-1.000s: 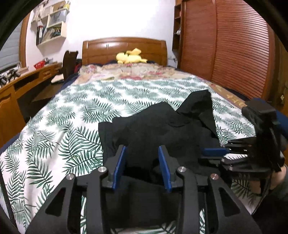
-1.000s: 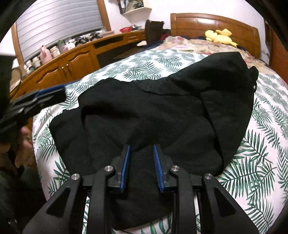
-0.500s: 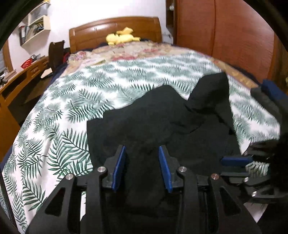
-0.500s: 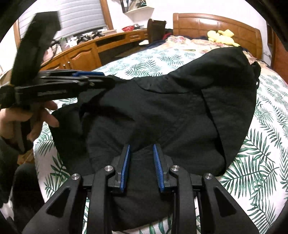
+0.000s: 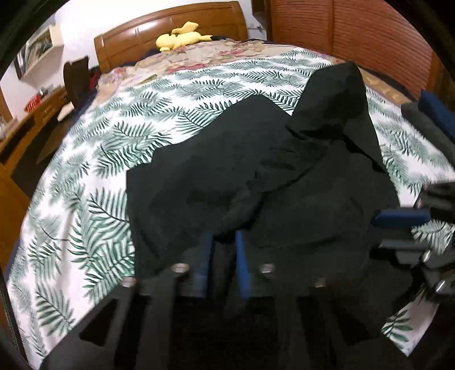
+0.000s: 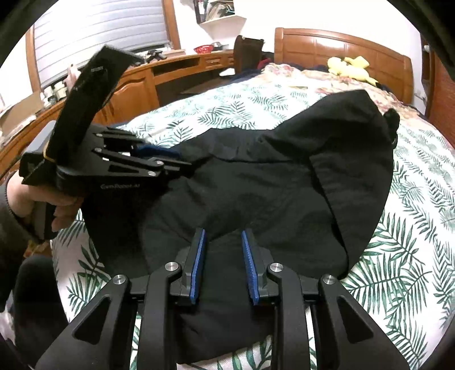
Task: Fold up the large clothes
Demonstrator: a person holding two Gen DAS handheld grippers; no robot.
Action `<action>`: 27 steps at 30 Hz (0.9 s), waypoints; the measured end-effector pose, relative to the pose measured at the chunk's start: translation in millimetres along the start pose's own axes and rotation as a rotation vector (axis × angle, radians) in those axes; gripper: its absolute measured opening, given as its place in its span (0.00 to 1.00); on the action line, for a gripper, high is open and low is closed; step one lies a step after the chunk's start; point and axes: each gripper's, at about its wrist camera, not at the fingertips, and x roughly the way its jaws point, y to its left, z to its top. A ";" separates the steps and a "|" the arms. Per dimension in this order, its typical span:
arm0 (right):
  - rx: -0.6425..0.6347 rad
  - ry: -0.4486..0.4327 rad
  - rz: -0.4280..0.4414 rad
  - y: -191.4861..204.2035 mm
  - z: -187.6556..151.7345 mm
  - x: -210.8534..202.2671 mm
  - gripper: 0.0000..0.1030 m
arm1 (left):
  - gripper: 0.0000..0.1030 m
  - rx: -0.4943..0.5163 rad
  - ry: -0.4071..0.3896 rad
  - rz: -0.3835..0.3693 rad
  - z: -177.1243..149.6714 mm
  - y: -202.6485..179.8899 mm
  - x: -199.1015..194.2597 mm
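Note:
A large black garment [image 5: 270,176] lies crumpled across the foot of the bed, one corner reaching toward the headboard. My left gripper [image 5: 224,236] sits at its near left edge. Its jaws are closing, and a fold of the black cloth is pinched between the blue pads. From the right wrist view the left gripper [image 6: 182,163] shows side-on with its fingers together on the garment [image 6: 270,185]. A hand [image 6: 42,205] holds its grip. My right gripper [image 6: 223,236] is narrowly parted, with bunched cloth rising between its pads. It grips the near right edge [image 5: 375,232].
The bed has a fern-print cover [image 5: 99,170], a wooden headboard [image 5: 170,25] and a yellow plush toy [image 5: 182,38] at the far end. A wooden desk with clutter [image 6: 136,82] runs along the left side. Slatted wardrobe doors [image 5: 355,37] stand on the right.
My left gripper came down and forward onto the garment's edge and its pads drew together on a fold. The right gripper kept its place and its hold.

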 end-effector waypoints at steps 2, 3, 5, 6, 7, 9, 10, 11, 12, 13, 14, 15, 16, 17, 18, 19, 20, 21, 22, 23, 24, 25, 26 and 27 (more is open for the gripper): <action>-0.003 -0.012 0.001 -0.7 1.2 -5.8 0.24 | 0.04 0.004 -0.029 0.007 -2.3 -0.1 -10.1; -0.001 -0.019 -0.003 -1.9 1.6 -8.5 0.24 | 0.04 0.001 -0.053 0.021 -3.7 0.7 -18.6; 0.004 -0.034 -0.013 -5.4 2.5 -14.4 0.24 | 0.03 -0.009 -0.109 0.048 -7.6 2.5 -38.9; 0.009 -0.044 -0.017 -7.8 3.4 -17.7 0.24 | 0.03 -0.015 -0.130 0.054 -9.9 3.5 -47.7; 0.012 -0.048 -0.021 -9.8 3.8 -19.0 0.24 | 0.03 -0.021 -0.156 0.062 -13.1 4.7 -59.4; 0.026 -0.058 -0.031 -15.5 5.7 -22.4 0.24 | 0.03 -0.029 -0.201 0.080 -20.4 6.6 -81.5; 0.031 -0.063 -0.032 -17.8 6.7 -24.4 0.24 | 0.03 -0.040 -0.221 0.088 -24.9 9.3 -92.6; 0.033 -0.070 -0.036 -18.8 7.1 -26.5 0.24 | 0.03 -0.052 -0.238 0.090 -29.0 11.8 -101.8; 0.037 -0.078 -0.037 -19.6 7.6 -28.8 0.24 | 0.03 -0.065 -0.252 0.090 -34.9 14.8 -111.6; 0.040 -0.084 -0.031 -20.6 9.3 -30.4 0.24 | 0.03 -0.074 -0.267 0.095 -42.1 17.2 -121.2; 0.041 -0.088 -0.029 -20.4 10.3 -31.4 0.24 | 0.03 -0.086 -0.279 0.102 -50.4 19.5 -129.9; 0.038 -0.094 -0.026 -19.2 10.6 -32.6 0.24 | 0.03 -0.096 -0.283 0.108 -59.4 21.9 -135.8; 0.034 -0.094 -0.023 -19.0 13.9 -29.9 0.24 | 0.03 -0.108 -0.286 0.113 -65.6 24.2 -138.4; 0.028 -0.094 -0.019 -16.8 14.2 -29.2 0.24 | 0.03 -0.127 -0.280 0.116 -76.5 27.8 -140.9; 0.023 -0.093 -0.016 -14.7 14.8 -28.5 0.24 | 0.03 -0.133 -0.269 0.120 -84.1 29.5 -140.0; 0.019 -0.091 -0.009 -13.1 14.8 -27.5 0.24 | 0.03 -0.144 -0.259 0.132 -93.2 32.1 -137.0; 0.014 -0.084 0.003 -10.1 14.4 -25.0 0.24 | 0.03 -0.152 -0.243 0.136 -99.1 34.2 -132.5; 0.007 -0.069 0.020 -6.6 14.1 -21.0 0.24 | 0.03 -0.160 -0.225 0.132 -104.2 35.6 -125.9; -0.003 -0.052 0.034 -3.0 12.9 -16.4 0.24 | 0.03 -0.178 -0.216 0.125 -110.1 38.1 -121.4; -0.015 -0.034 0.041 0.5 12.0 -11.6 0.24 | 0.03 -0.188 -0.213 0.119 -114.7 39.0 -119.6; -0.032 -0.008 0.033 4.7 10.7 -4.9 0.24 | 0.03 -0.196 -0.209 0.114 -117.6 38.8 -117.0; -0.039 0.004 0.026 7.3 10.4 -0.9 0.24 | 0.03 -0.198 -0.207 0.116 -119.7 38.0 -114.5; -0.038 0.011 0.026 7.5 10.2 2.2 0.24 | 0.03 -0.197 -0.205 0.119 -122.0 36.4 -112.1; -0.035 0.017 0.030 6.5 10.3 4.5 0.26 | 0.03 -0.197 -0.201 0.120 -123.5 36.2 -109.8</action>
